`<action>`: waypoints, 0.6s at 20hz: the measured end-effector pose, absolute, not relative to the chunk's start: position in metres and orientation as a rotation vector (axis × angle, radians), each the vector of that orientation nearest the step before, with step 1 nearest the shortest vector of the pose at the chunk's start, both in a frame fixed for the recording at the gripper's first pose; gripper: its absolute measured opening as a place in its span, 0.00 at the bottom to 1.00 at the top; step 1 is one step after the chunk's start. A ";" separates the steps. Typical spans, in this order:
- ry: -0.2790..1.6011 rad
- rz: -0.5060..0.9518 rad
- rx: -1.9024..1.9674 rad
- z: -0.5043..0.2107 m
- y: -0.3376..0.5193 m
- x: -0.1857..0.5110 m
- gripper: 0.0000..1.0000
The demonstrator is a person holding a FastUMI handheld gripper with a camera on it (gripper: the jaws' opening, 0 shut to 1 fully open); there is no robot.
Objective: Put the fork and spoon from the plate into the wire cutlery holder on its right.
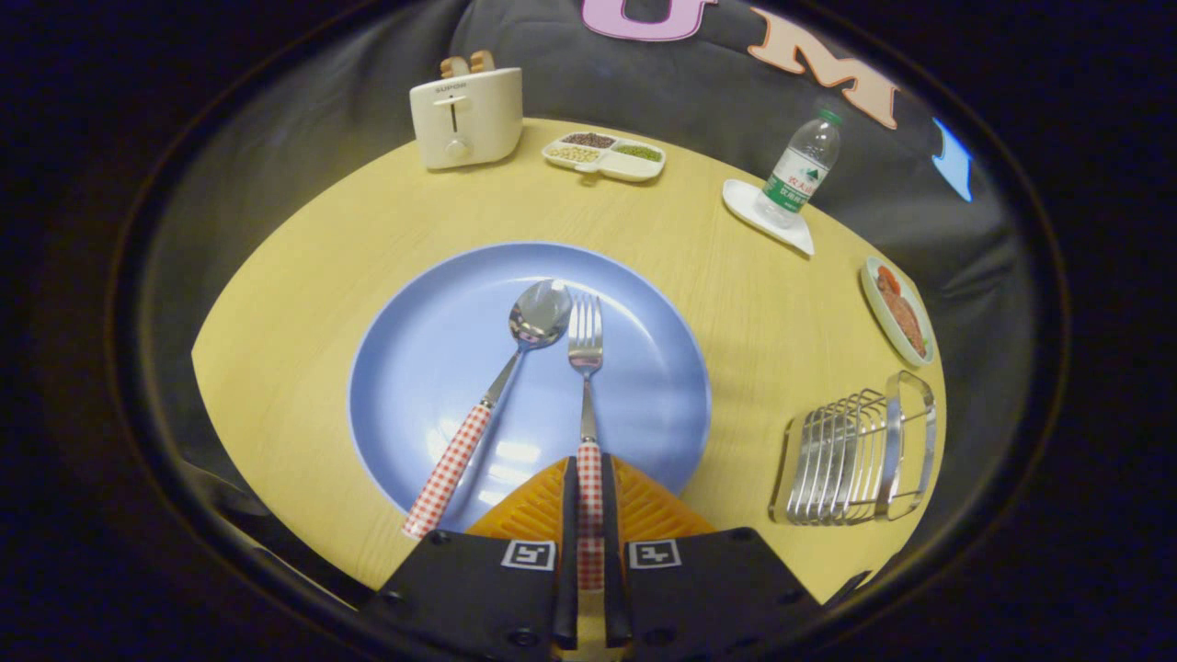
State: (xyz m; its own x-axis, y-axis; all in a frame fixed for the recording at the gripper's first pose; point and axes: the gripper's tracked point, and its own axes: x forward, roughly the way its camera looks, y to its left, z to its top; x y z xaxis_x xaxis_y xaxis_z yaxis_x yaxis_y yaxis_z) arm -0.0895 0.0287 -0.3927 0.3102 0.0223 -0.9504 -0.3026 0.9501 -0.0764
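Gripper view: fork (586,345) with 4 steel tines and a red-and-white checked handle, lying on the round pale-blue plate (432,349), tines pointing away, handle running back between the 2 fingers. Gripper (589,515) clenched on that handle, 1 finger pressed to each side. Just beside the fork, to its left, steel spoon (533,317) with the same checked handle, bowl up and nearly touching the fork's tines, handle angled out over the plate's near rim onto the round light-wood table (303,276). Right of the plate and apart from it, chrome wire cutlery holder (855,455) with a row of thin loops and a thicker end frame, nothing in its slots. Beyond the plate, cream toaster (466,118) with 2 browned slices standing in it. Next to that, white divided tray (605,154), 3 compartments of dark, pale and green grains. Farther right, clear plastic water bottle (800,170) upright on a white dish (763,216). Near the table's right edge, small oval dish (897,313) of reddish-brown food.
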 end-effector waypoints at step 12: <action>1.243 0.246 -0.257 -0.354 0.009 -0.078 0.15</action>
State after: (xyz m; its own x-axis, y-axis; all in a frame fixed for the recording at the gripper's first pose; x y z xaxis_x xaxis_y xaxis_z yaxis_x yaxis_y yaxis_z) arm -0.0784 0.0087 -0.3544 0.3027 0.0439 -0.9521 -0.3216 0.9451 -0.0587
